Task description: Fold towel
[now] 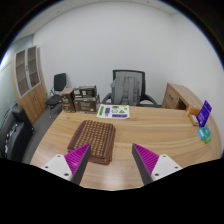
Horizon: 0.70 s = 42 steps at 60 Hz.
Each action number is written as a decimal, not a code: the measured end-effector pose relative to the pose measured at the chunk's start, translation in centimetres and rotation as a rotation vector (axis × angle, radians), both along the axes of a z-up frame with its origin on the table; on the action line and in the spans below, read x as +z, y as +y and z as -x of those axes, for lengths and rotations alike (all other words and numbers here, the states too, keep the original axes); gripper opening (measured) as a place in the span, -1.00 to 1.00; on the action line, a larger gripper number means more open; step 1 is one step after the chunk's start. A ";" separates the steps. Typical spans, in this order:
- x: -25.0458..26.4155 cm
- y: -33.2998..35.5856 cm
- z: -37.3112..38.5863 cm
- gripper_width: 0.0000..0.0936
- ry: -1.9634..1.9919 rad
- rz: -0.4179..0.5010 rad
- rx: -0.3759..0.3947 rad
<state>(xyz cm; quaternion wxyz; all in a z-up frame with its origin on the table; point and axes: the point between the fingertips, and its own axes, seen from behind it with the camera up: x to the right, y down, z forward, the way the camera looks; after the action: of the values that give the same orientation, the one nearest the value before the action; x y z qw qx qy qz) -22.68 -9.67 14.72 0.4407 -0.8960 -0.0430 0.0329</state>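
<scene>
I am holding my gripper (112,160) above the near edge of a wooden table (150,130), its two purple-padded fingers (80,157) standing apart with nothing between them, while the brown waffle-textured towel (92,133) is lying flat just beyond the left finger. Judging from that, I am only approaching: the fold is not yet started, and the next move calls for lowering onto one towel edge and pinching it. Farther off, a printed sheet (113,110), a grey chair (127,88) and a purple box (205,112) are showing, their writing too small to read.
</scene>
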 end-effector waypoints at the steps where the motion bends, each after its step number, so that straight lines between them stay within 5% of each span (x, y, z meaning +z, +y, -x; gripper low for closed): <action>1: 0.6 -0.5 0.1 0.83 0.001 -0.005 -0.002; 17: 8.5 -10.9 0.2 0.83 -0.026 -0.097 -0.065; 42: 12.0 -23.6 -0.1 0.83 -0.085 -0.127 -0.123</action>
<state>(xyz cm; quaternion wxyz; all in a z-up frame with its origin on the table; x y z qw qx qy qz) -22.56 -33.25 26.74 0.4956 -0.8678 -0.0086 -0.0349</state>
